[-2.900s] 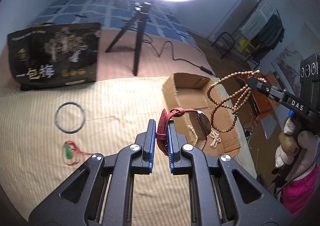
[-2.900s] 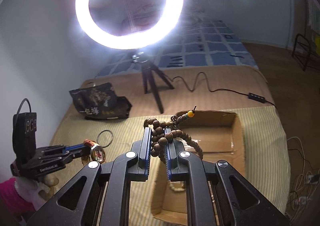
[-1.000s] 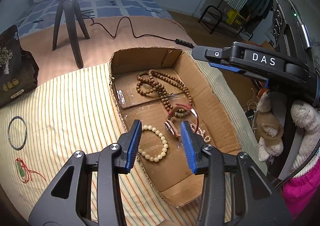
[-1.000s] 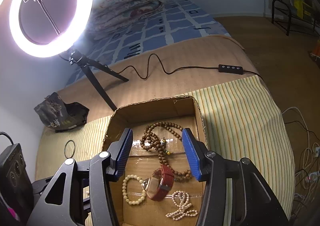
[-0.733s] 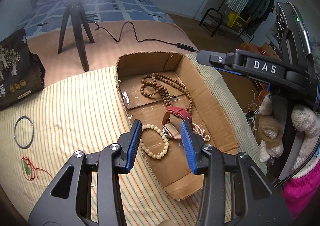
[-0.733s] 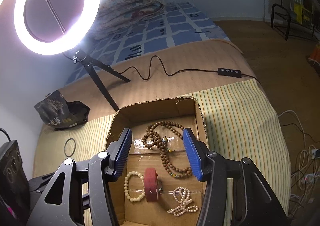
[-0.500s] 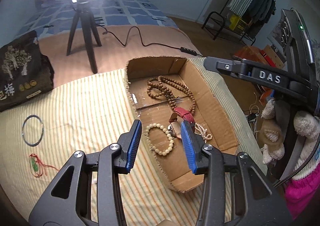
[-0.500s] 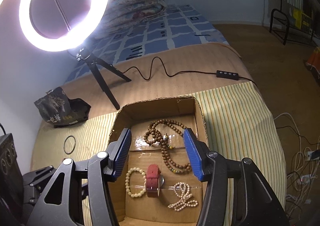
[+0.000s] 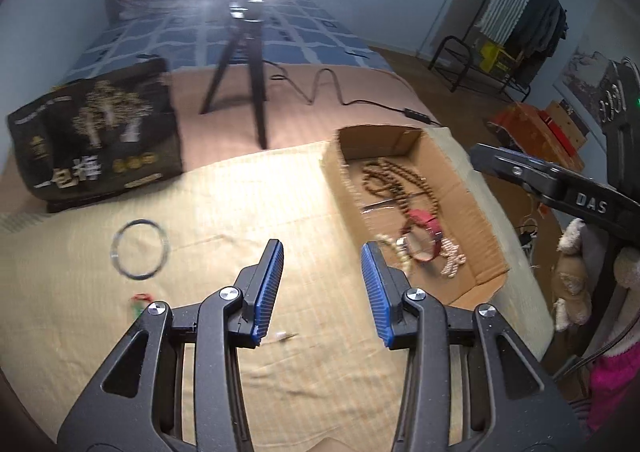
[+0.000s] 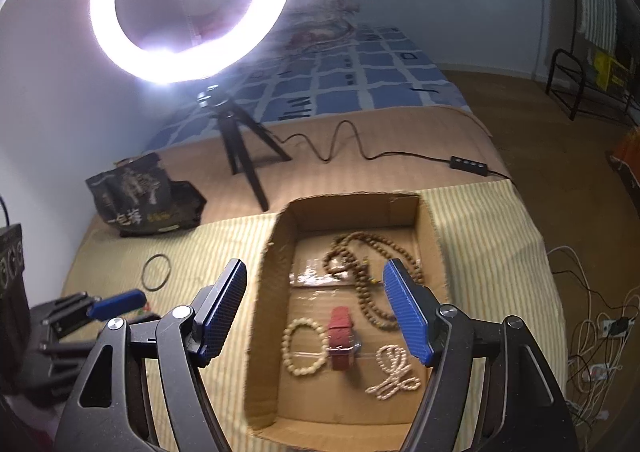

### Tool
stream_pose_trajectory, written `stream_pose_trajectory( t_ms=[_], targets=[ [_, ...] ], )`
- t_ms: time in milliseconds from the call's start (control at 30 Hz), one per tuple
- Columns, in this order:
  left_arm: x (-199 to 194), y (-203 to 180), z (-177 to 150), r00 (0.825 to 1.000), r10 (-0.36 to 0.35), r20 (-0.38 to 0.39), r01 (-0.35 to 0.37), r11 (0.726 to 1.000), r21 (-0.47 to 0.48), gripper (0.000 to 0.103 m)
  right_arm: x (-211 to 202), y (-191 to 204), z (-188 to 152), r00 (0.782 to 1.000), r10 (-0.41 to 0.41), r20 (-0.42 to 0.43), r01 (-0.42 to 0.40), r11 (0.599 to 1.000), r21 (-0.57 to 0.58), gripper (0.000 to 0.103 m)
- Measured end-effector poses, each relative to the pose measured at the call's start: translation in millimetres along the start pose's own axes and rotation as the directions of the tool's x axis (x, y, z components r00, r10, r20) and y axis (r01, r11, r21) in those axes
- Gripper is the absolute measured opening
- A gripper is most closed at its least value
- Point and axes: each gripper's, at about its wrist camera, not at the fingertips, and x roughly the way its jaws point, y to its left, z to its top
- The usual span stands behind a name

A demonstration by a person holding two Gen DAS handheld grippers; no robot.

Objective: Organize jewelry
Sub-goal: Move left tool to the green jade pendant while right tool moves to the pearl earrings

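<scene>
A shallow cardboard box point(image 10: 428, 228) point(image 9: 476, 192) lies on the striped cloth. In it lie a brown bead necklace point(image 10: 372, 256) point(image 9: 396, 180), a red-strapped watch point(image 10: 341, 338) point(image 9: 422, 236), a cream bead bracelet point(image 10: 304, 346) and a small pearl strand point(image 10: 394, 372) point(image 9: 452, 264). A dark ring bangle point(image 9: 139, 248) point(image 10: 157, 266) and a red-corded green pendant point(image 9: 138, 302) lie on the cloth left of the box. My left gripper point(image 9: 322, 288) is open and empty over the cloth. My right gripper point(image 10: 316, 312) is open and empty above the box.
A ring light on a black tripod point(image 9: 244, 68) point(image 10: 236, 140) stands behind the box, its cable point(image 10: 360, 144) trailing right. A black printed bag point(image 9: 96, 132) point(image 10: 144, 192) lies at the back left. The bed edge drops off right of the box.
Both grippers let go of the watch and the bead necklace into the box and opened. The left gripper has since swung left away from the box; the right has lifted slightly.
</scene>
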Motion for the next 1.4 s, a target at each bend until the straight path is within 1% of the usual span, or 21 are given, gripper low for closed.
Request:
stream_pose_trajectory(
  t_ms=[100,267,500,600,800,967,1100,1233,1300,1333,1367,1400],
  targets=[
    [-11.2,22.9,-3.6,1.000,0.029,0.005,-0.029,1.000,-0.008,0.041,-1.4,13.3,-3.5,1.000,0.018,0.001,-0.018,1.000,-0.020,0.070],
    [-26.0,65.3,-8.4,0.998,0.068,0.008,-0.068,0.996,-0.061,0.041,-0.1,42.0,-10.9,0.998,0.064,-0.011,-0.064,0.996,-0.067,0.070],
    [-36.9,117.7,-18.6,0.995,0.098,0.001,-0.097,0.985,-0.143,0.041,9.5,78.1,-21.6,0.991,0.123,-0.048,-0.127,0.985,-0.114,0.070],
    [-35.5,134.7,-24.0,0.995,0.103,-0.012,-0.104,0.979,-0.176,0.041,15.8,89.8,-27.6,0.987,0.144,-0.072,-0.152,0.981,-0.123,0.070],
    [-20.4,152.9,-37.6,0.994,0.093,-0.063,-0.104,0.972,-0.210,0.041,27.0,106.1,-44.1,0.981,0.156,-0.119,-0.173,0.974,-0.148,0.070],
    [-4.2,158.1,-48.5,0.992,0.070,-0.110,-0.092,0.973,-0.214,0.041,41.1,117.3,-66.7,0.973,0.168,-0.158,-0.193,0.968,-0.161,0.070],
    [5.8,161.2,-54.4,0.990,0.055,-0.132,-0.084,0.970,-0.226,0.041,58.3,130.2,-86.1,0.969,0.138,-0.204,-0.181,0.960,-0.214,0.070],
    [15.5,162.8,-57.9,0.987,0.045,-0.151,-0.080,0.969,-0.233,0.041,71.2,135.1,-97.2,0.965,0.121,-0.232,-0.176,0.956,-0.234,0.070],
    [23.0,164.6,-59.6,0.985,0.034,-0.168,-0.076,0.966,-0.247,0.041,76.8,135.8,-99.2,0.963,0.112,-0.244,-0.172,0.955,-0.242,0.065],
    [25.8,165.4,-60.5,0.984,0.032,-0.174,-0.076,0.965,-0.252,0.041,80.8,135.5,-100.9,0.961,0.105,-0.258,-0.170,0.954,-0.245,0.059],
    [29.0,165.7,-61.4,0.983,0.035,-0.180,-0.081,0.964,-0.252,0.041,83.4,135.1,-101.4,0.959,0.103,-0.264,-0.170,0.955,-0.245,0.057],
    [31.5,165.8,-62.0,0.982,0.037,-0.183,-0.083,0.965,-0.250,0.041,85.5,134.0,-102.5,0.957,0.100,-0.272,-0.169,0.955,-0.244,0.057]
  ],
)
